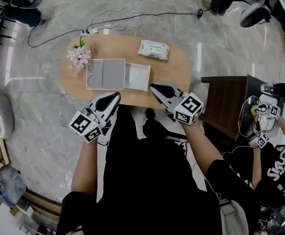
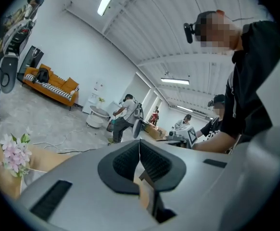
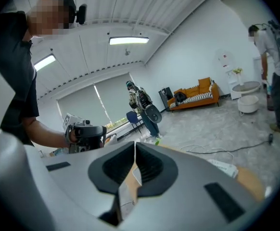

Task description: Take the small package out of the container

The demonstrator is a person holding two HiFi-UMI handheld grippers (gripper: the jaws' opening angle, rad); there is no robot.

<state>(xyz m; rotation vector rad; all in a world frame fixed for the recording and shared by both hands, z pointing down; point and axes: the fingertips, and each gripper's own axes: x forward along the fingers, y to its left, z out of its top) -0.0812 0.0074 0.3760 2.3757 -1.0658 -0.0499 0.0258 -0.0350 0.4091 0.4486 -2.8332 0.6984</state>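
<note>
The small package (image 1: 154, 49), a pale green-white soft pack, lies on the oval wooden table (image 1: 177, 75) at its far right, outside the container. The white container (image 1: 118, 75) sits mid-table with its lid swung open flat. My left gripper (image 1: 116, 96) hovers at the table's near edge just before the container, shut and empty. My right gripper (image 1: 153, 87) hangs by the container's near right corner, also shut with nothing held. In the left gripper view the left gripper (image 2: 139, 146) has its pads meeting; in the right gripper view the right gripper (image 3: 134, 146) does too.
A small bunch of pink flowers (image 1: 79, 57) stands left of the container. Cables and a power strip (image 1: 98, 30) lie on the floor beyond the table. A dark wooden side table (image 1: 228, 104) stands to the right, and another person with grippers (image 1: 262, 126) is beside it.
</note>
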